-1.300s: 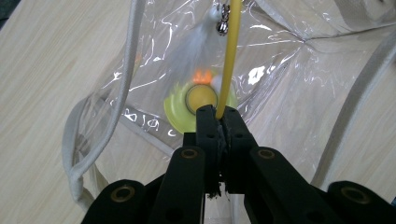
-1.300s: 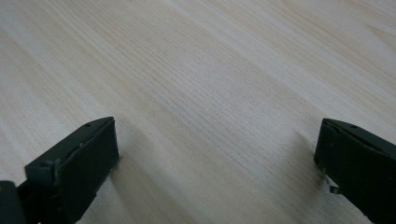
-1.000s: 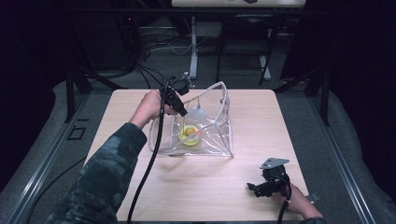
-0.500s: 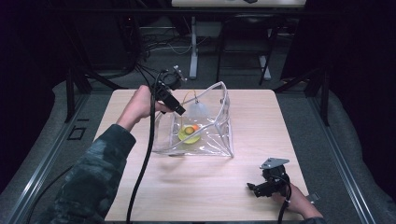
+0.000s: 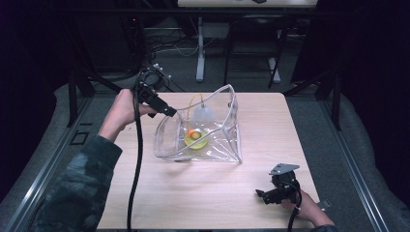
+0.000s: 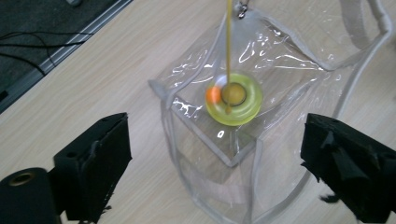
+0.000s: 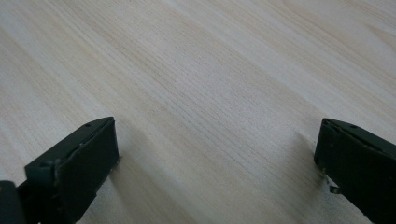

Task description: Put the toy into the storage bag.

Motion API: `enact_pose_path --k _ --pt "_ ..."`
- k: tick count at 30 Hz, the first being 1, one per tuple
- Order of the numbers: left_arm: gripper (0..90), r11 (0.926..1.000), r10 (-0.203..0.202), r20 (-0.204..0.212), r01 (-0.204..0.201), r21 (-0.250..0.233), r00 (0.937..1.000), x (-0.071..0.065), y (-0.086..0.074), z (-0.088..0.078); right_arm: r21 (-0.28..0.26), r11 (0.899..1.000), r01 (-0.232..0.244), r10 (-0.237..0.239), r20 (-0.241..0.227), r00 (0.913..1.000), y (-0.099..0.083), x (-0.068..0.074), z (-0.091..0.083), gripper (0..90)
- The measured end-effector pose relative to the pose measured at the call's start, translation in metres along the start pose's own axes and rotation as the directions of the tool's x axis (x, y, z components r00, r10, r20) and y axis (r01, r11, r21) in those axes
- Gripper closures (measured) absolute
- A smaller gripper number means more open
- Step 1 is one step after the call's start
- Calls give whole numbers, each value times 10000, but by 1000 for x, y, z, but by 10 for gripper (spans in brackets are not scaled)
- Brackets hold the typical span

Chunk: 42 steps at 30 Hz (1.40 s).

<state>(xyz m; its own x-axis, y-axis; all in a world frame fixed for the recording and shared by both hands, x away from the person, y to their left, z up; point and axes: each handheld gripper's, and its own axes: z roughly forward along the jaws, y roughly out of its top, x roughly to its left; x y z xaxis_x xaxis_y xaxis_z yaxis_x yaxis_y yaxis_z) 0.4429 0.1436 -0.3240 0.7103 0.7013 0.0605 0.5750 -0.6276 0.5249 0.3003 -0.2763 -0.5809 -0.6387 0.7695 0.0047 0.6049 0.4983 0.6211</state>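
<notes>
Withdrawn left gripper (image 5: 167, 110) hangs open above clear bag (image 5: 203, 133) holding yellow ring (image 6: 233, 99).

A clear plastic bag (image 5: 203, 133) with pale trim along its seams stands open on the light wooden surface (image 5: 241, 193), its mouth gaping upward and its walls creased and glinting. Inside, on the bottom, lies 1 yellow-green ring (image 6: 234, 98) with a darker centre and a small orange piece (image 6: 213, 94) touching its edge. A thin yellow cord (image 6: 229, 42) runs up from the ring's middle.
</notes>
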Motion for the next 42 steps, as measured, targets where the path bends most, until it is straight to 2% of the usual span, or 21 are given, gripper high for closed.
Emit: enact_pose_path --k 5,8,9,13,16,17,18,19,21,24,25,26,27,28,30,31,32,35,39,40,42 --pt "27 9992 -406 -343 406 3 9986 9 -21 -1 6 10000 0 0 2 10000 0 0 0 0" --pt "2 9978 -660 -388 660 -9 9971 14 -35 0 5 10000 -2 2 2 10000 0 0 0 0" --pt "2 9967 -814 -416 812 -66 9958 18 -44 0 1 10000 -1 1 4 10000 0 0 0 0" --pt "0 9940 -1094 -470 1091 -95 9929 23 -58 1 8 10000 7 -7 6 10000 0 0 0 0" --pt "0 9902 -1398 -578 1395 -91 9885 29 -74 6 12 10000 9 -9 4 10000 0 0 0 0" --pt "0 9864 -1641 -579 1636 -133 9847 32 -83 9 9 10000 7 -7 0 10000 0 0 0 0" --pt "0 9864 -1641 -579 1636 -133 9847 32 -83 9 9 10000 7 -7 0 10000 0 0 0 0" --pt "0 9810 -1939 -588 1934 -142 9793 36 -94 14 3 10000 7 -7 0 10000 0 0 0 0" --pt "0 9787 -2051 -590 2046 -143 9770 38 -100 17 -4 10000 11 -11 -4 10000 0 0 0 0" --pt "0 9679 -2514 -626 2512 -108 9659 41 -119 27 -13 10000 61 -61 13 10000 0 0 0 0" --pt "0 9604 -2785 -657 2783 -114 9582 41 -131 35 19 10000 44 -44 50 10000 0 0 0 0" --pt "0 9604 -2785 -657 2783 -114 9582 41 -131 35 19 10000 44 -44 50 10000 0 0 0 0" --pt "0 9499 -3126 -632 3119 -206 9478 42 -144 43 14 10000 28 -28 62 10000 0 0 0 0" --pt "0 9499 -3126 -632 3119 -206 9478 42 -144 43 14 10000 28 -28 62 10000 0 0 0 0" --pt "0 9376 -3475 -668 3473 -152 9353 43 -157 52 0 10000 44 -44 73 10000 0 0 0 0" --pt "0 9269 -3749 -825 3749 -170 9234 43 -169 61 1 10000 56 -56 67 10000 0 0 0 0" --pt "0 9269 -3749 -825 3749 -170 9234 43 -169 61 1 10000 56 -56 67 10000 0 0 0 0" --pt "0 9095 -4156 -882 4151 -246 9053 43 -188 73 -5 10000 41 -41 24 10000 0 0 0 0" --pt "0 8970 -4420 -835 4398 -447 8931 43 -206 85 -2 10000 47 -47 34 10000 0 0 0 0" --pt "0 8860 -4632 -762 4594 -629 8830 42 -213 89 -1 10000 47 -47 35 10000 0 0 0 0" --pt "0 8704 -4900 -619 4842 -893 8695 40 -224 95 -8 10000 46 -46 34 10000 0 0 0 0"
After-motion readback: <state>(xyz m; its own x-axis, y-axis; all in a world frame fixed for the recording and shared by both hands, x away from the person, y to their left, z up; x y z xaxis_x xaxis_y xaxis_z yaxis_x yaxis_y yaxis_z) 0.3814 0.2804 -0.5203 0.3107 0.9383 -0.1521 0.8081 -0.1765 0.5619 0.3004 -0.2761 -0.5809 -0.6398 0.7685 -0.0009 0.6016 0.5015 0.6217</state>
